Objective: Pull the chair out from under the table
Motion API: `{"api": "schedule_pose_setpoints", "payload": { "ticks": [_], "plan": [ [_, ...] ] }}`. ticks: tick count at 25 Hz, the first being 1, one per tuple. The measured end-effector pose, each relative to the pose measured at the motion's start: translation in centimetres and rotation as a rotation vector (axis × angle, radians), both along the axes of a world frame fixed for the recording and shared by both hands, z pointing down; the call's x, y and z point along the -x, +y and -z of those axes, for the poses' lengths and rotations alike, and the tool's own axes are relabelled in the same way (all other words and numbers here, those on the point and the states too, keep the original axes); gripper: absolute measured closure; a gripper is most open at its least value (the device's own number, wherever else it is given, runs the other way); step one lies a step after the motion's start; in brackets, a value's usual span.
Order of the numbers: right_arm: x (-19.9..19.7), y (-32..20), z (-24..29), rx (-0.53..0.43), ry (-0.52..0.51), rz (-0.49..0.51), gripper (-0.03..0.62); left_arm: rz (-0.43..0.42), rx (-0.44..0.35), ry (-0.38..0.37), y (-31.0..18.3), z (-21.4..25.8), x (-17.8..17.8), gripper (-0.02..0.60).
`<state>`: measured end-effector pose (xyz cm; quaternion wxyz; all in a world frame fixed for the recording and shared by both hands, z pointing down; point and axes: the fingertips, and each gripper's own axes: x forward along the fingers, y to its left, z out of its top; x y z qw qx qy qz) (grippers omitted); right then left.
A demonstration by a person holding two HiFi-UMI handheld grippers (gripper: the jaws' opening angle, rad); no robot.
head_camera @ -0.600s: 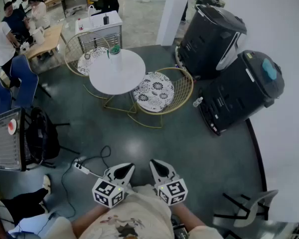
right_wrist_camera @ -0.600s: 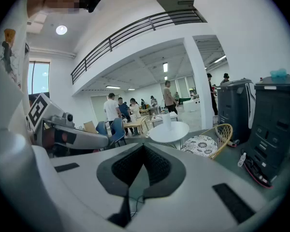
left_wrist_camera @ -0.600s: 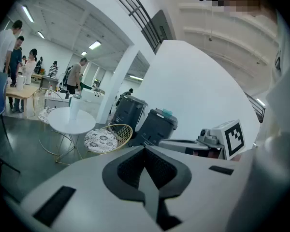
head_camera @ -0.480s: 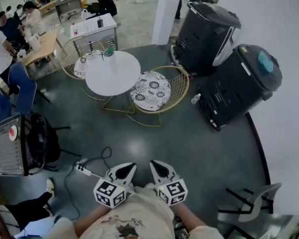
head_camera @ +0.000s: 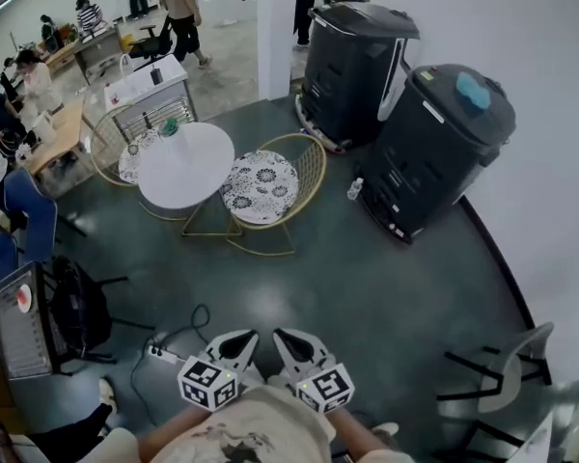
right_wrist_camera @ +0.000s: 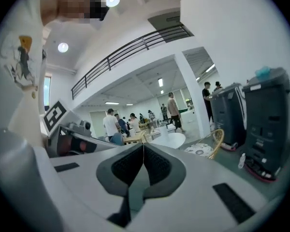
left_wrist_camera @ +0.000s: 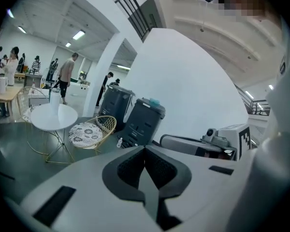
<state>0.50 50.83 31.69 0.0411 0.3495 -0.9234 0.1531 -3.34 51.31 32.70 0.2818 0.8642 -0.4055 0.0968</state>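
At the bottom of the head view, close to the person's body, the left gripper and the right gripper sit side by side, nearly touching, pointing forward and a little downward. Each gripper's own view shows its jaws pressed together with nothing between them.

The chair, a gold wire frame with a patterned cushion, stands well ahead of them, its seat drawn up against the right edge of the round white desk. A wide stretch of bare dark floor lies between the grippers and the chair. To the chair's right stand two black bins, with a small bottle on the floor between. A power strip and its cable lie just left of the left gripper.
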Motion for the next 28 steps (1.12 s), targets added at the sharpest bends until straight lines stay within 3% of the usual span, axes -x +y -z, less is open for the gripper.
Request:
{"api": "schedule_pose_setpoints", "payload": {
  "ticks": [2,4,8,11,13,15,21,24,28],
  "plan": [
    [-0.7,0.6,0.4,-0.072,0.081,-0.024,0.585,-0.016,0.003,-0.006,0.3,-0.5,-0.5,0.574],
    [-2.0,1.0,0.8,-0.095,0.093,-0.045,0.585,-0.041,0.002,-0.012,0.3,-0.5,-1.6,0.574],
    [-6.4,0.5,-0.4,-0.034,0.087,-0.091,0.585,-0.073,-0.021,0.004,0.2,0.6,-5.3,0.574],
    [-9.0,0.4,-1.1,0.024,0.047,-0.139,0.585,-0.036,0.074,-0.005,1.1,-1.2,-7.1,0.574],
    [-9.8,0.7,-0.5,0.012,0.032,-0.138,0.585,-0.015,0.109,-0.007,1.3,-1.8,-7.9,0.574],
    [-10.0,0.8,0.0,-0.019,0.059,-0.112,0.585,-0.014,0.093,0.002,0.4,-1.0,-8.6,0.574],
    [-11.6,-3.2,-1.3,0.027,0.045,-0.138,0.585,-0.029,0.06,0.027,-3.9,-0.5,-10.5,0.574],
    [-11.5,-7.0,-2.4,0.059,0.061,-0.148,0.585,-0.005,0.08,0.027,-7.5,-2.0,-9.3,0.574],
    [-11.0,-14.4,-2.3,0.045,0.093,-0.177,0.585,0.06,0.094,0.051,-15.9,-2.8,-6.9,0.574]
  ]
}}
